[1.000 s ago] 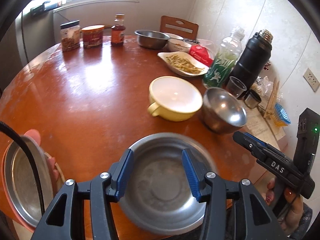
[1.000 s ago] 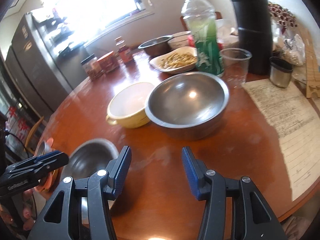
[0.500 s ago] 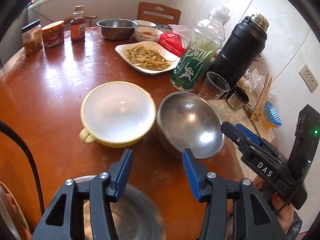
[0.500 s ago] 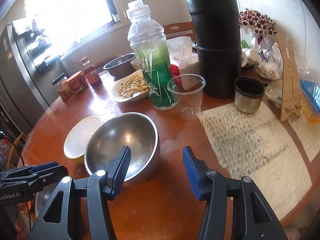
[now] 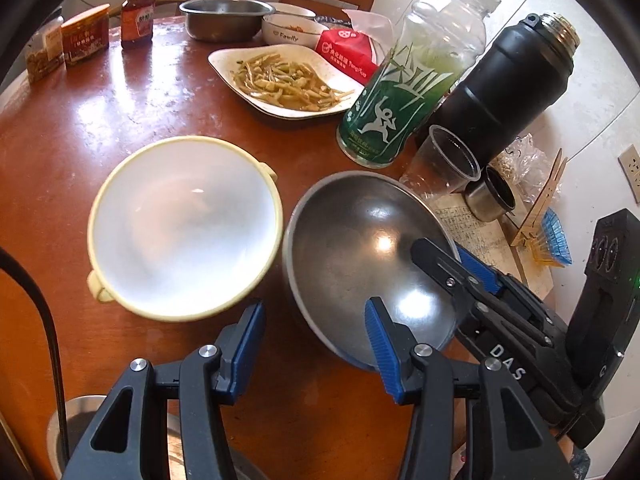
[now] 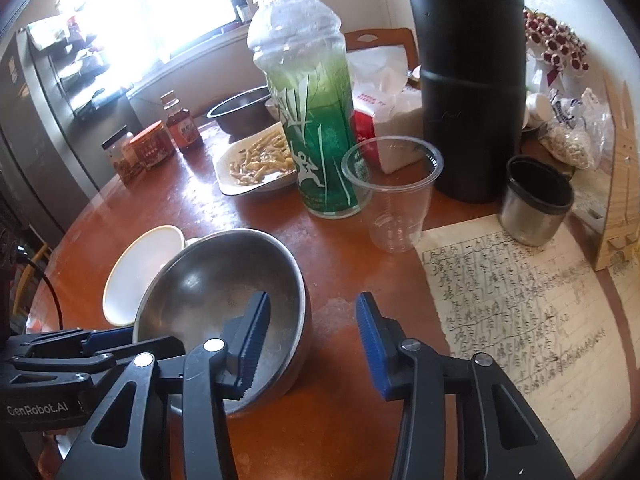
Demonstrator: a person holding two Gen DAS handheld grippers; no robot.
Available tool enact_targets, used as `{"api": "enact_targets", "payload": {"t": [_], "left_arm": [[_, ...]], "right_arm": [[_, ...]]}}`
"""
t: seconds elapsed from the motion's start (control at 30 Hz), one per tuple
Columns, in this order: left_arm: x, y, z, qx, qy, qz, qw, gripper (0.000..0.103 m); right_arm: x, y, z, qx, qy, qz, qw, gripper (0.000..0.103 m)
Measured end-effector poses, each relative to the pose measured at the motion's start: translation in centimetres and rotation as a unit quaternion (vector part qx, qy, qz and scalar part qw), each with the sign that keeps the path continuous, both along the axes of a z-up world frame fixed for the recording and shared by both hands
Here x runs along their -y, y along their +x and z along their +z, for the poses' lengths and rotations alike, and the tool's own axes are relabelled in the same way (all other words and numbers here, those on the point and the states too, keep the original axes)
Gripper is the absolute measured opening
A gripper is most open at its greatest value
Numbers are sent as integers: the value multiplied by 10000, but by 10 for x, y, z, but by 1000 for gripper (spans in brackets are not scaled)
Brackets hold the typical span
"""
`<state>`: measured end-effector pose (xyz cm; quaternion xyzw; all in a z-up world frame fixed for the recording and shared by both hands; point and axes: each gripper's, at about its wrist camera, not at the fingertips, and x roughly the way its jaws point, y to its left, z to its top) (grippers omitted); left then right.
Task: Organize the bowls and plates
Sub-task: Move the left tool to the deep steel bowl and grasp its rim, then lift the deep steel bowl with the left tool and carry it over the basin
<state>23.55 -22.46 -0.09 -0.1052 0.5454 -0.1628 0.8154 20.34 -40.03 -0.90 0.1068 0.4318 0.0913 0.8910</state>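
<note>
A yellow bowl [image 5: 184, 228] is seen at left on the wooden table [image 5: 80, 120], w/ a steel bowl [image 5: 360, 256] just beside it on the right. The left gripper [image 5: 316, 332] is held open over the table betw. the two, nothing gripped. The right gripper [image 6: 312, 332], jaws just closing, is set astride the steel bowl's near rim; pad contact can't be told.

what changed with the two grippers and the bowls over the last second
Both grippers advanced across the table. The left gripper left the small steel dish behind and now hangs open between the yellow bowl and the steel bowl. The right gripper reached the steel bowl; its jaws have just been closing astride the rim. Both bowls stayed put.
</note>
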Motion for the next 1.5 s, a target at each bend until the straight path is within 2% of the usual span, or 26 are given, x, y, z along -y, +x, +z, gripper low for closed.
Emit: {"api": "enact_targets", "payload": {"t": [0.1,0.27,0.47,0.7,1.03,1.5], "left_arm": [[4,4,-4,-52,-119,-39,9999,51],[8,7,-5,58,-79,-40,9999,49],[3,2,6,212,-143,-42,9997,49],[-8,-6,19,295,-247,21,9993,49],[-48,-31,41,475,-366,305,9977,49],[-115,-86,66,759,-465,669,9938,49]], "right_arm": [[-3,2,-4,-38,65,113,9999,32],[-11,0,-6,-7,8,234,9997,26],[-12,-1,-5,-64,38,196,9998,26],[-21,-9,14,85,-21,256,9996,26],[-54,-29,43,348,-65,542,9979,26],[-127,-64,79,670,-184,1026,9923,26]]}}
